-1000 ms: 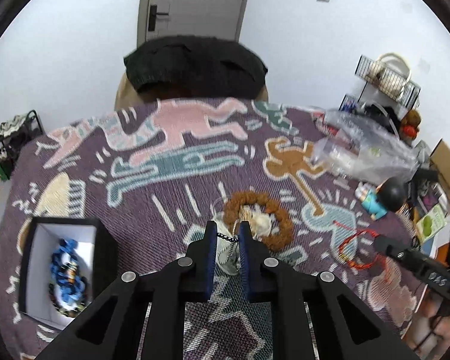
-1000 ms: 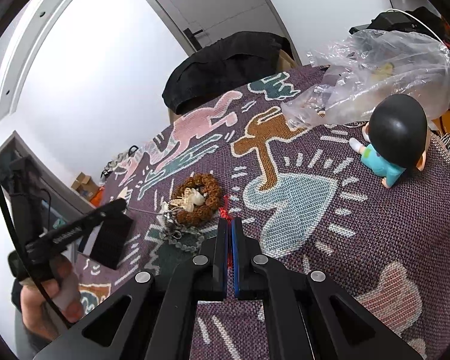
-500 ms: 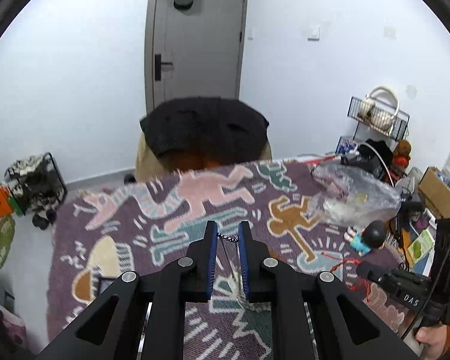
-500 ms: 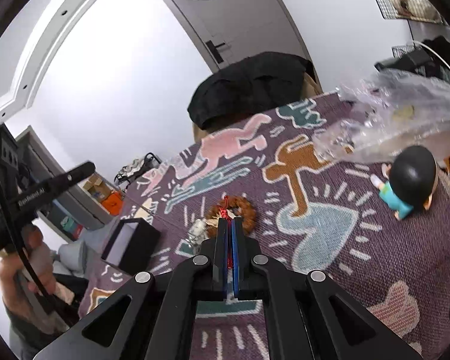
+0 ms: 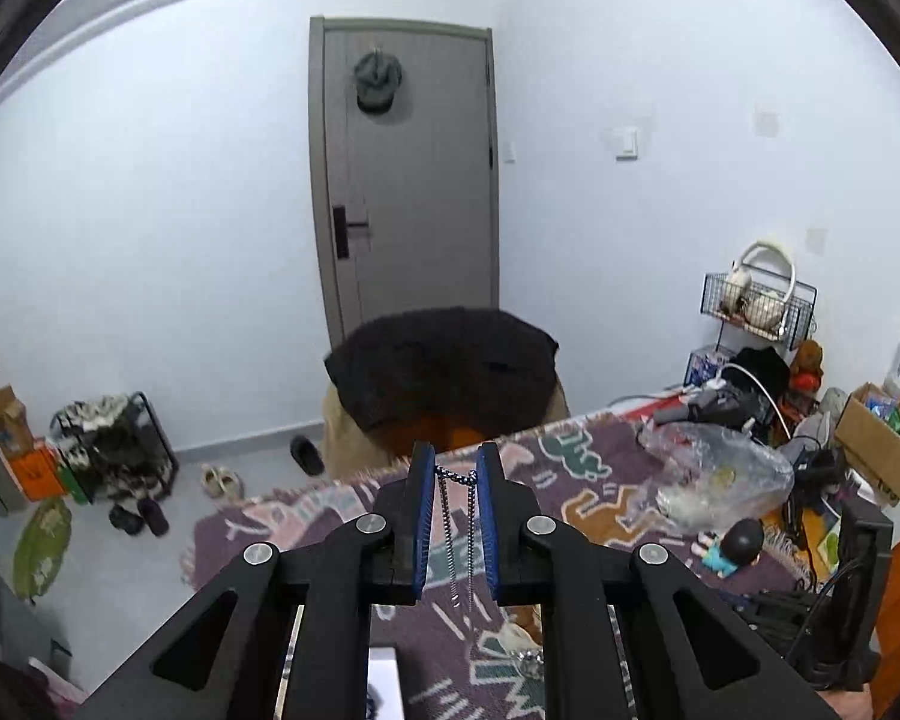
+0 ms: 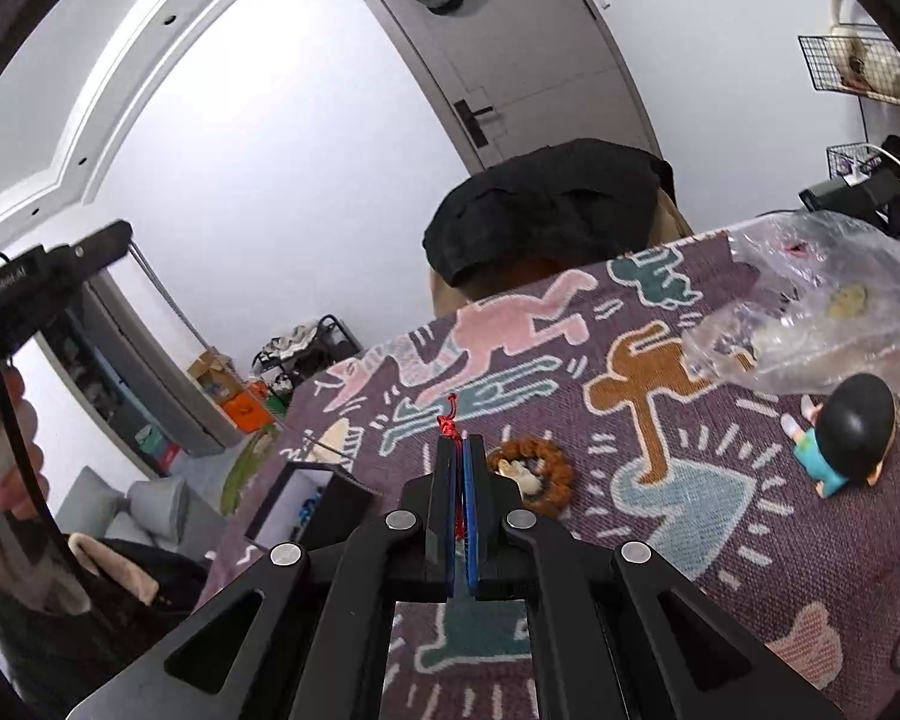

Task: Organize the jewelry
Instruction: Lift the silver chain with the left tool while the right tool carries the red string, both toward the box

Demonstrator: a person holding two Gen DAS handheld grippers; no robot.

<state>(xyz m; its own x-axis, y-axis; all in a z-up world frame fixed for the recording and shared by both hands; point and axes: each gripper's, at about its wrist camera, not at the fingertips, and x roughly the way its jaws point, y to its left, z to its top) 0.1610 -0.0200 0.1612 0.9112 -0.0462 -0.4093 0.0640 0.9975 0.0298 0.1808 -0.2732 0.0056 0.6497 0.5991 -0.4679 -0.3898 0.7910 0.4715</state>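
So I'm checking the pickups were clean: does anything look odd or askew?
Yes. The bead chain spans the left gripper near the fingertips, its ends dangling loose. Only a knot of the red cord shows past the shut right gripper.

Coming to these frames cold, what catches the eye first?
A thin metal chain dangles between the left tool's blue pads, lifted above the patterned purple blanket. The right tool is clamped on a red cord, with a brown bead bracelet lying just beyond it.
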